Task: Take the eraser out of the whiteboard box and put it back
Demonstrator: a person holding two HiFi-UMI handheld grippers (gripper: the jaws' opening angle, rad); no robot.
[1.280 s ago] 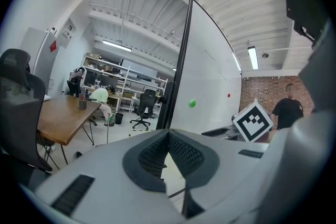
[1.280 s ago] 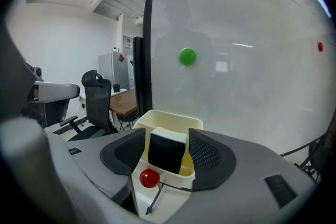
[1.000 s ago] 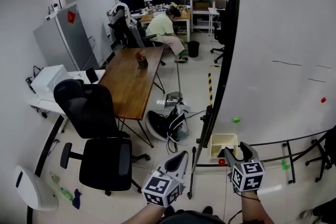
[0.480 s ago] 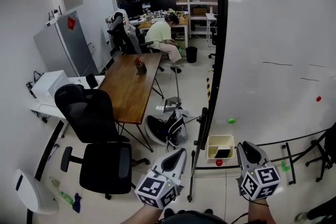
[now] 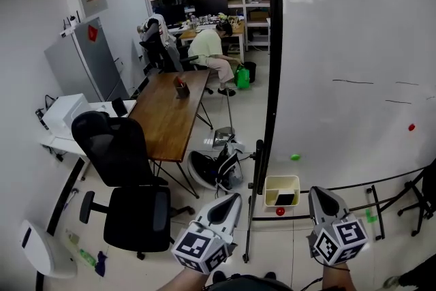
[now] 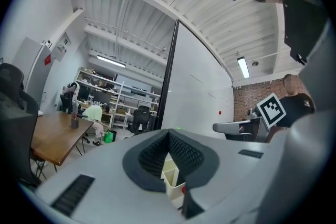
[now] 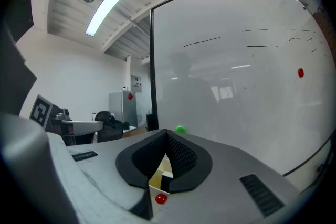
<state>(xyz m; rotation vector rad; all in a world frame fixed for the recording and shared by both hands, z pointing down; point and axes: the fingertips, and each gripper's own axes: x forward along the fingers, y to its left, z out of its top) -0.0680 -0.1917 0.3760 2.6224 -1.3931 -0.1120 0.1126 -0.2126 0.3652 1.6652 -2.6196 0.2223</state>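
The box (image 5: 281, 178) is cream, its eraser (image 5: 286, 199) black, the magnet (image 5: 279, 211) below it red.

Head view: high, steeply down; left gripper (image 5: 234, 198) and right gripper (image 5: 315, 193) at the bottom edge, whiteboard (image 5: 354, 44) at right. Gripper views: each near level, close behind its own jaws, facing the whiteboard. All three share the whiteboard box (image 5: 281, 180) at its foot.

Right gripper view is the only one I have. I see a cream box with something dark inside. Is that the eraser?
Observer: Yes. In the head view, from above, the black block eraser lies inside the cream plastic box.
Operator: Is the left gripper holding anything?
Observer: No. Its own view shows the left gripper shut and empty. It is left of the box and apart from it.
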